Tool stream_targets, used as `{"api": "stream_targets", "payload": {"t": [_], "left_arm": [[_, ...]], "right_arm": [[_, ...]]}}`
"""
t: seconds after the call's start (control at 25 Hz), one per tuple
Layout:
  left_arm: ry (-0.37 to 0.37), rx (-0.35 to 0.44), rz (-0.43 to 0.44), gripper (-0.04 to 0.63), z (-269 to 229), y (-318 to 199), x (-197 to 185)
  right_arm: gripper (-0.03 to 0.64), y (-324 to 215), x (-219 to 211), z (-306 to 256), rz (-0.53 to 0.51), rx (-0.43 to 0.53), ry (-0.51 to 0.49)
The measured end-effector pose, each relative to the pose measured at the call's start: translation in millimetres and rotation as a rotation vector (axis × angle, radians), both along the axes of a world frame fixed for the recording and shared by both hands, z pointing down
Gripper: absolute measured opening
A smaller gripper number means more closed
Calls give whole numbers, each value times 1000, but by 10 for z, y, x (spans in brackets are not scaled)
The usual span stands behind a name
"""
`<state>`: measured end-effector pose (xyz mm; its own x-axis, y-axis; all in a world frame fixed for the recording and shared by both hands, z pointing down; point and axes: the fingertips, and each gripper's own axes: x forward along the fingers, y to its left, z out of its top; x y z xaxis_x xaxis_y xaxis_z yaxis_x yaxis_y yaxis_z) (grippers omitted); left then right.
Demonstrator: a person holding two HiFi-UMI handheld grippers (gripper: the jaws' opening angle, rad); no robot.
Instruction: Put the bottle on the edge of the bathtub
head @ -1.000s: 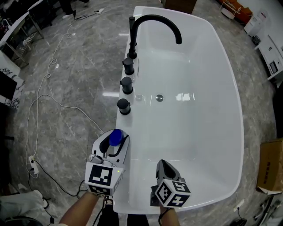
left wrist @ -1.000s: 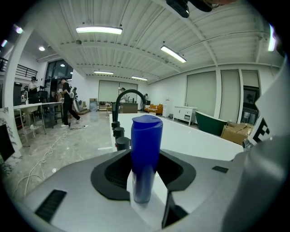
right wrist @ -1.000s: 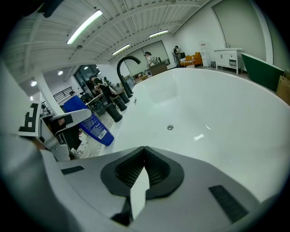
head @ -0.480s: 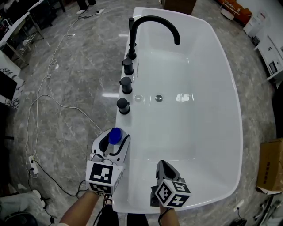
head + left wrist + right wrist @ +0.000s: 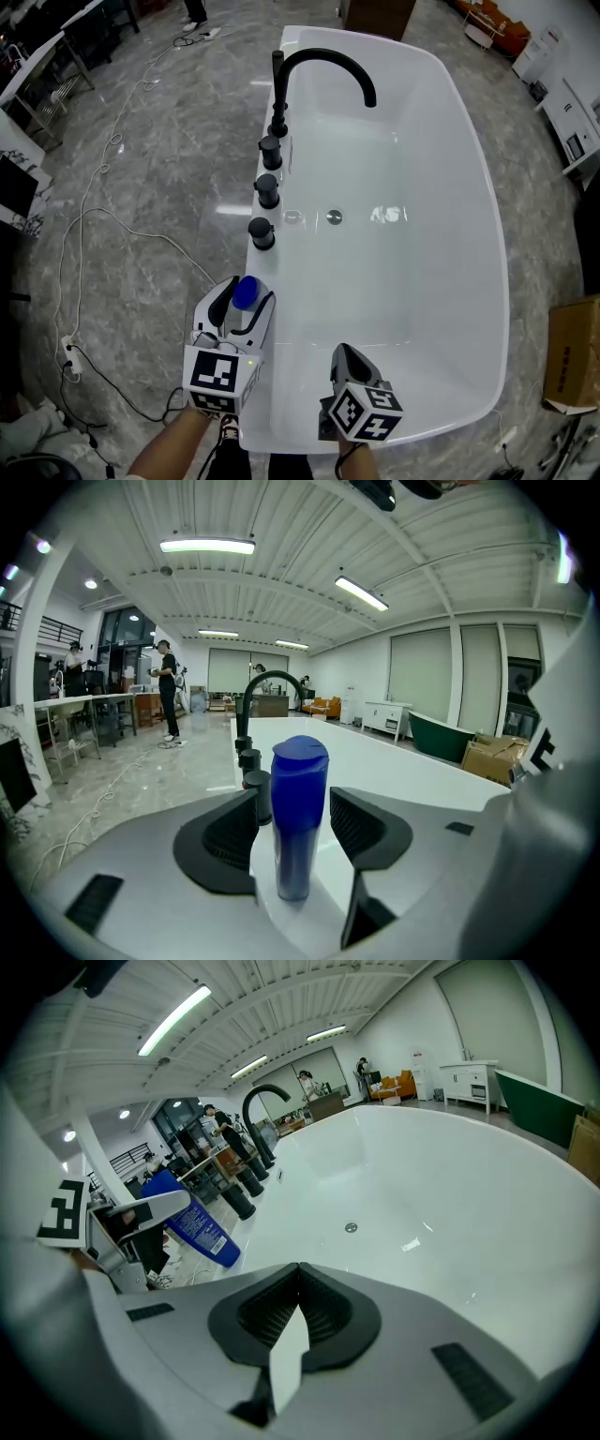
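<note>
A blue bottle [image 5: 245, 293] [image 5: 298, 817] stands upright on the left rim of the white bathtub [image 5: 260, 267], just nearer me than the dark tap knobs. My left gripper [image 5: 246, 304] [image 5: 292, 825] straddles it with jaws opening; the pads sit either side, and a gap shows on the right. In the right gripper view the bottle [image 5: 197, 1227] appears at the left, beside the left gripper's finger. My right gripper [image 5: 349, 356] [image 5: 298, 1283] hovers over the tub's near end, shut, with nothing between its pads.
A black arched faucet [image 5: 323, 61] and three dark knobs [image 5: 262, 232] line the left rim farther along. The drain [image 5: 335, 217] lies in the tub floor. A white cable [image 5: 122, 225] runs over the grey marble floor at left; a cardboard box [image 5: 572, 352] stands at right.
The left jaws have spread slightly away from the bottle, which stays upright on the rim. My head view has tipped a little; the right gripper has not moved.
</note>
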<state>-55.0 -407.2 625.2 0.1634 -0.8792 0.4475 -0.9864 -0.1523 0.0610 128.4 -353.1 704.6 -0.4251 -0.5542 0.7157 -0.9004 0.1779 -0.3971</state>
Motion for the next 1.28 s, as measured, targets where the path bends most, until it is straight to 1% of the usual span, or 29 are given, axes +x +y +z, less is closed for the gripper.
{"api": "stream_targets", "payload": {"t": [0.4,0.84,1.04,1.16,1.28], "left_arm": [[0,9,15,245,-180,4,16],[-32,32,29,248,-401,125,25],[-18,26,33,248,-574,257,55],[-24,22,46,247,-663,351,97],[-14,34,44,247,-760,431,120]], "right_arm": [[25,-74,-36,-228,9,23,-7],[25,-56,-79,-415,23,35,-24],[25,24,-96,-569,-7,34,0],[25,31,-113,-711,-31,52,18],[25,8,-124,-841,-40,75,24]]}}
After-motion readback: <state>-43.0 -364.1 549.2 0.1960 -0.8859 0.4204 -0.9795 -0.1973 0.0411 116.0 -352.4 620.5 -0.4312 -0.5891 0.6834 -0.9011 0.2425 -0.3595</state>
